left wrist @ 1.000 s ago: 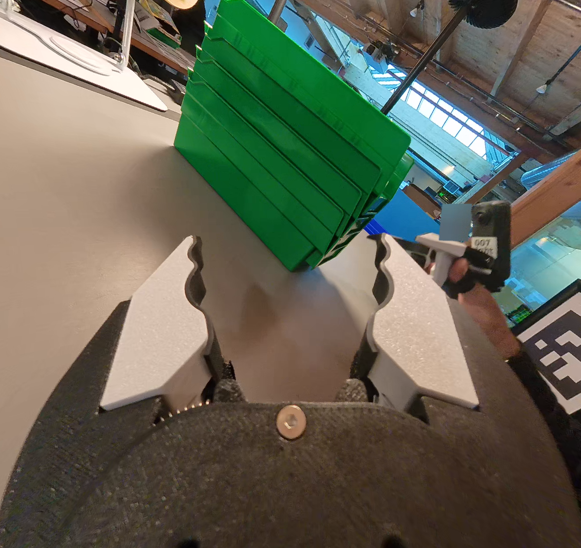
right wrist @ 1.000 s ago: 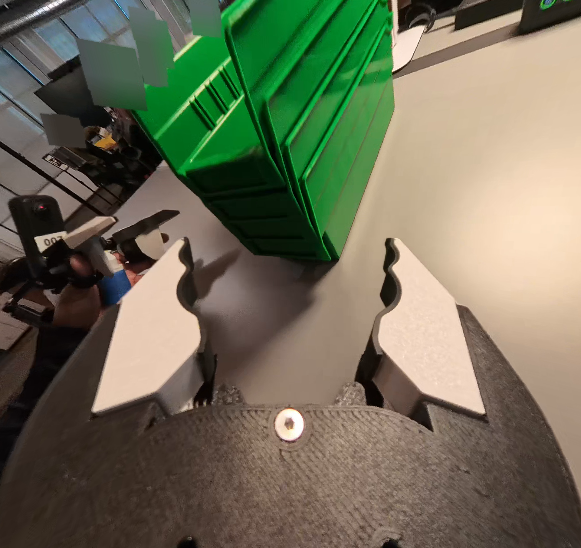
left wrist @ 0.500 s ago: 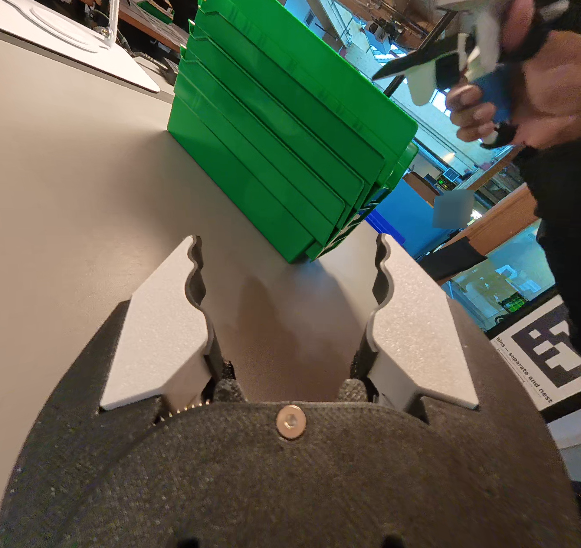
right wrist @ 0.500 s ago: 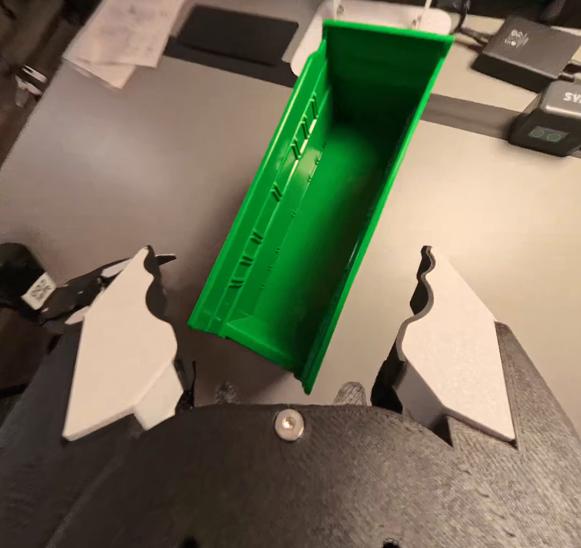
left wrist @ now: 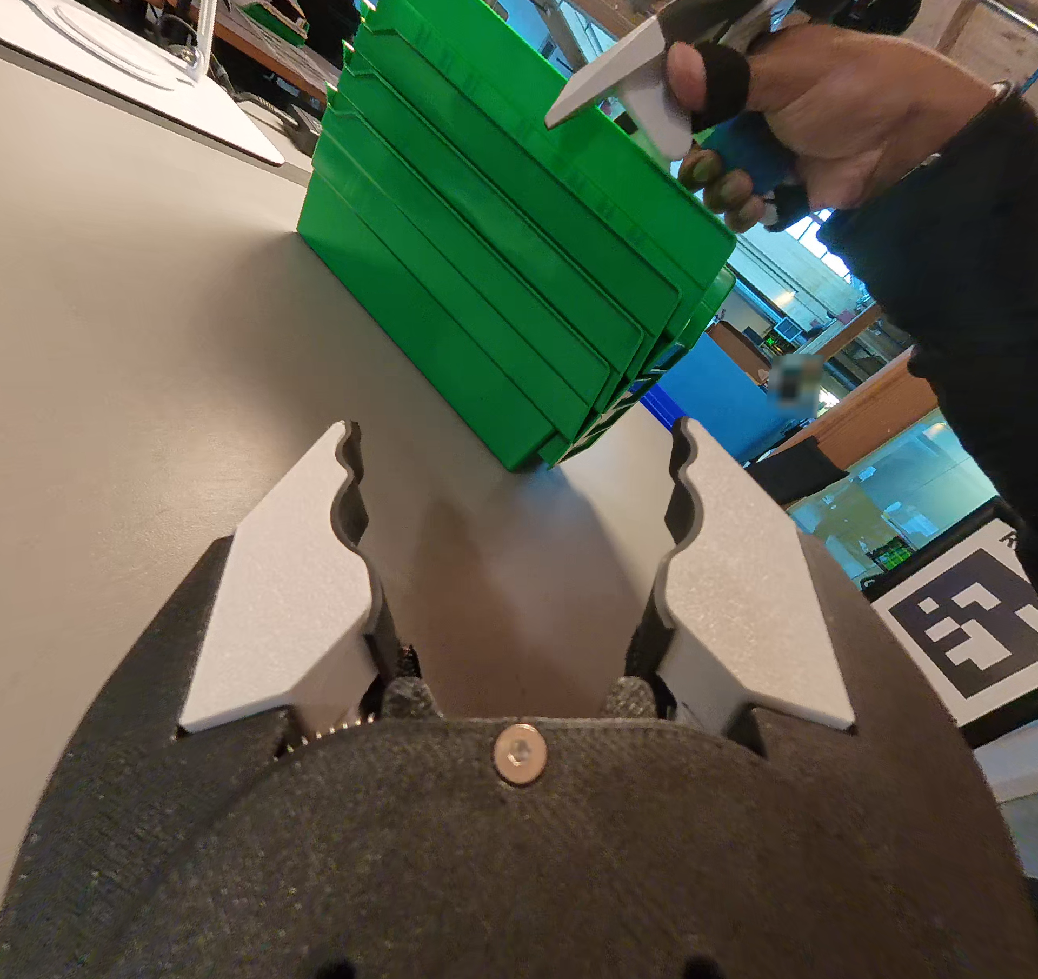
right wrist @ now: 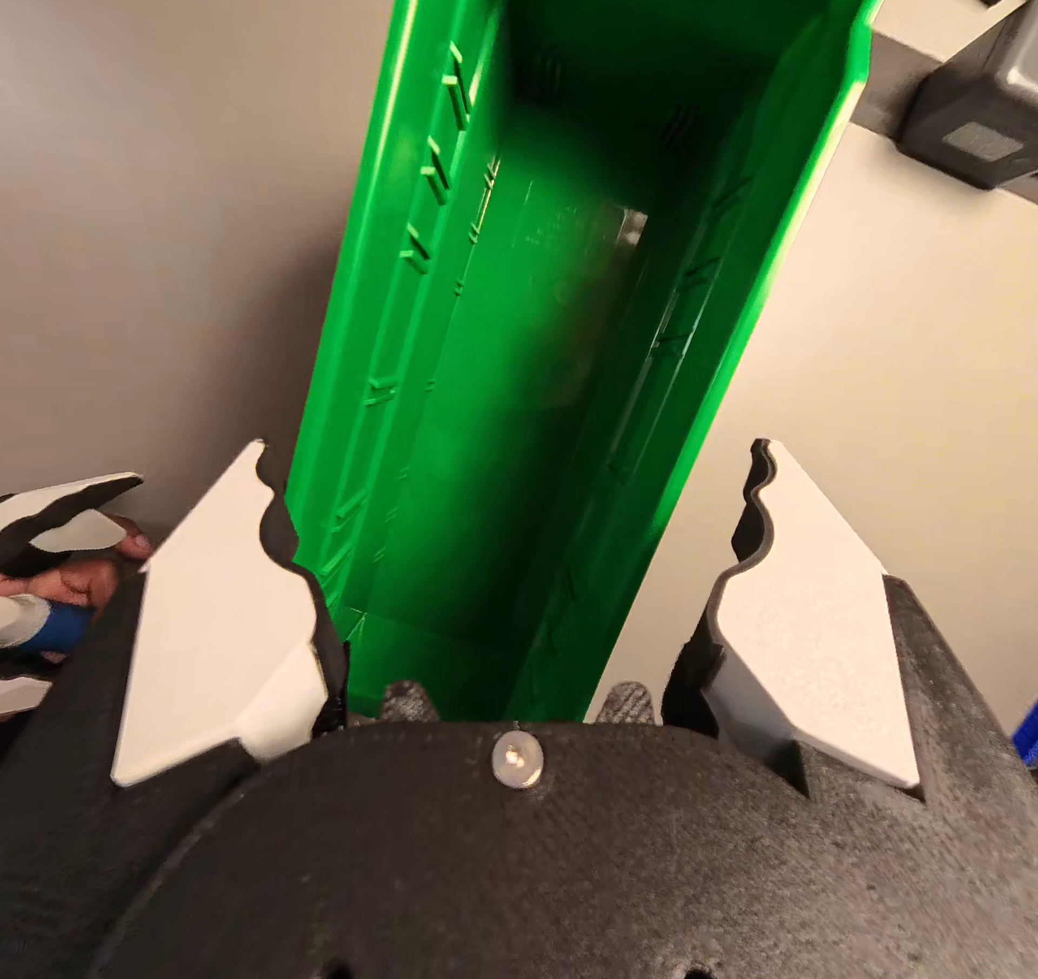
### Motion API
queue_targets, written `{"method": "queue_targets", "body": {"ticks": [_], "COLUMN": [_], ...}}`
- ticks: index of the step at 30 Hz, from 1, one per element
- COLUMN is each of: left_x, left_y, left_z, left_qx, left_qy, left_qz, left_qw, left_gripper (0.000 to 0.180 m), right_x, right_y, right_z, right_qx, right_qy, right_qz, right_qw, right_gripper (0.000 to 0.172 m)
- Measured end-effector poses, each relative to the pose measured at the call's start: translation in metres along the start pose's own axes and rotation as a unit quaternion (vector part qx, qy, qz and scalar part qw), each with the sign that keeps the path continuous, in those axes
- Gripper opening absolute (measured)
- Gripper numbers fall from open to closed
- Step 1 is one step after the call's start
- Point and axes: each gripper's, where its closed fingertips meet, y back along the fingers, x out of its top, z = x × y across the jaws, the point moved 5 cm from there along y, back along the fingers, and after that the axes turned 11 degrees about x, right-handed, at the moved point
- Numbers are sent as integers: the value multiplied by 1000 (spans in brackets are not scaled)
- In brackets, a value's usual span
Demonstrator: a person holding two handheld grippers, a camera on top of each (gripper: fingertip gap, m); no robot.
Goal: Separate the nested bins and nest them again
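Both of my claws stand wide open. Between the fingers of my left claw I see only the bare grey tabletop; nothing is in its grip, and the stack of nested green bins stands on the table just ahead of its tips, untouched. My right claw hangs above that stack and looks down into the topmost bin, whose long open trough runs away from me between my spread fingers. My left-hand finger lies right against the bin's outer wall, though I cannot tell whether it touches; my right-hand finger stands clear of the other wall, with tabletop showing between. Neither pad presses on the bin.
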Motion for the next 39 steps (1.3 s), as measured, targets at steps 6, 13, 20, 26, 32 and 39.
{"method": "queue_targets", "body": {"ticks": [6,13,20,26,32,39], "left_x": [0,-1,-1,-1,-1,-1], "left_y": [-1,-2,-2,-1,-1,-1], "left_z": [0,-1,0,0,0,-1], "left_qx": [1,2,0,-2,-2,1], "left_qy": [0,1,1,1,-1,1], "left_qz": [-2,-8,-7,-5,-2,-5], "left_qw": [1000,1000,1000,1000,1000,1000], "left_gripper": [109,109,109,109,109,109], "right_x": [1,2,16,21,-10,-75], "right_y": [0,5,42,106,128,50], "right_z": [-7,-10,-18,-15,46,129], "right_qx": [38,42,55,51,18,16], "right_qy": [-5,3,15,33,5,-68], "right_qz": [4,7,44,93,110,70], "right_qw": [999,999,997,994,994,995], "right_gripper": [129,115,114,115,117,117]}}
